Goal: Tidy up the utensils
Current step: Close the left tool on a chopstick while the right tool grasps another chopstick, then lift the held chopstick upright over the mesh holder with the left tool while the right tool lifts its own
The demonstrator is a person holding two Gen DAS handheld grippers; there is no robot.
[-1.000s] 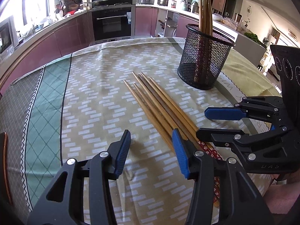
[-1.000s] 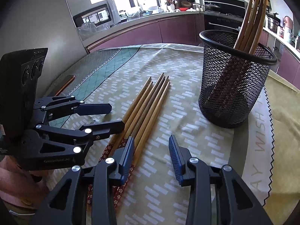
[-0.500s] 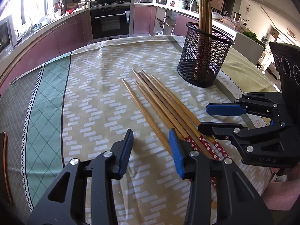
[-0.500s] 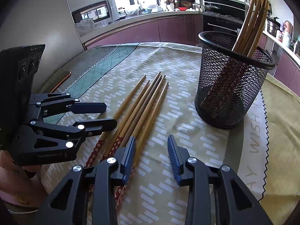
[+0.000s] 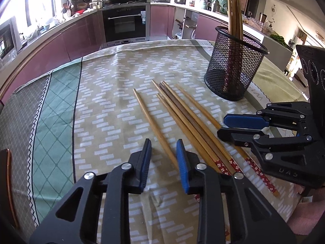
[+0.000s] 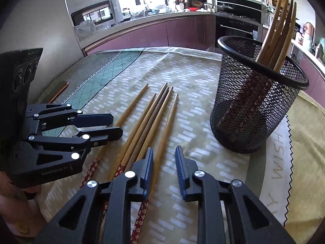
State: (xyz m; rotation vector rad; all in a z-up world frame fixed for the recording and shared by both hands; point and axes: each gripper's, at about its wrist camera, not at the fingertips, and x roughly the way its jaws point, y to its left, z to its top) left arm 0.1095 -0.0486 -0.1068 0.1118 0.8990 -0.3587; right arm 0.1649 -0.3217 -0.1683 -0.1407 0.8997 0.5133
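Note:
Several wooden chopsticks (image 5: 182, 120) with red floral ends lie side by side on the tablecloth; they also show in the right wrist view (image 6: 146, 120). One chopstick (image 5: 154, 130) lies apart at the left, running between my left gripper's (image 5: 163, 147) open fingers. A black mesh holder (image 5: 233, 69) behind them holds several upright chopsticks; it also shows in the right wrist view (image 6: 256, 105). My right gripper (image 6: 164, 156) is open, just over the rightmost chopstick (image 6: 165, 130). Both grippers are empty.
The patterned tablecloth (image 5: 101, 93) covers a round table. A phone (image 6: 59, 91) lies near its left edge. Kitchen counters and an oven (image 5: 124, 22) stand behind the table.
Both grippers have pulled back a little from the chopsticks and closed slightly. The leftmost chopstick has separated from the bundle, and the red ends are uncovered.

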